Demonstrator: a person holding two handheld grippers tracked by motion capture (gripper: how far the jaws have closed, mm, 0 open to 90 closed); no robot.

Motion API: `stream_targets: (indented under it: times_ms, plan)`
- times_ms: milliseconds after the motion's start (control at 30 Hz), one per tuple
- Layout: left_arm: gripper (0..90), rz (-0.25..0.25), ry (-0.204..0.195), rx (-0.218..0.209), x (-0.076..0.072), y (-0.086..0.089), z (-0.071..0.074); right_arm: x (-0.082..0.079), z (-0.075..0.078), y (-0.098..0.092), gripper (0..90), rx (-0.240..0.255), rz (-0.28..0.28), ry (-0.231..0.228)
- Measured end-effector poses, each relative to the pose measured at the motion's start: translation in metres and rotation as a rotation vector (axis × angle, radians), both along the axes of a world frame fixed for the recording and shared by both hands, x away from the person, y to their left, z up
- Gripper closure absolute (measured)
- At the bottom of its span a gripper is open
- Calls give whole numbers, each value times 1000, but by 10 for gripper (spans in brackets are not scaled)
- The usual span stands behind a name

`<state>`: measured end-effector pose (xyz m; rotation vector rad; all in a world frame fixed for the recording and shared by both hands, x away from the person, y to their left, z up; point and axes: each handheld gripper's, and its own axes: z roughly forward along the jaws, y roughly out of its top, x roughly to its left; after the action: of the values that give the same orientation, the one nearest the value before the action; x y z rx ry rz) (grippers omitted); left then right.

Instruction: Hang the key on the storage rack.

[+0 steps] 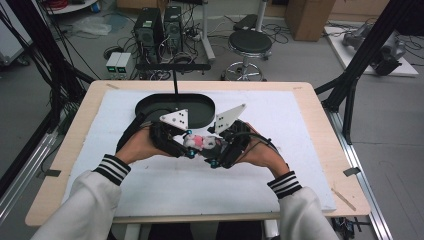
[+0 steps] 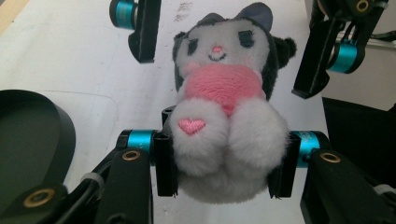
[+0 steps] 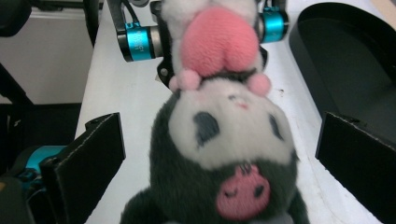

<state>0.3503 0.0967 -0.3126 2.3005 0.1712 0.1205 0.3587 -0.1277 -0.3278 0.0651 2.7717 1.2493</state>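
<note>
Item: plush toy [image 2: 224, 88], white face, dark hood and ears, pink middle, embroidered heart on one foot; held above the white mat [image 1: 300, 150] at table centre, with the black oval tray [image 1: 150, 106] at about 11 o'clock from it in the high view. Left gripper [image 2: 224, 163]: jaws clamped on the toy's two white feet, pads pressed into the fur. Right gripper [image 3: 219, 154]: jaws spread wide at 3 and 9 o'clock of the toy's head, pads clear of the fur on both sides.
</note>
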Motion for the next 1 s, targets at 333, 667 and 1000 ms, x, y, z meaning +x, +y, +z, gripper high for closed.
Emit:
stream_targets:
  times_ms: [333,667,1000]
  plan:
    - [553,87,-5,-23,4,16,8,-6,10,-43,4,162,-183,-20]
    - [553,229,-29,-67,9,45,17,-20,2,-88,4,281,-317,-46]
    - [553,380,-56,-119,15,76,24,-29,-14,-127,4,398,-469,-85]
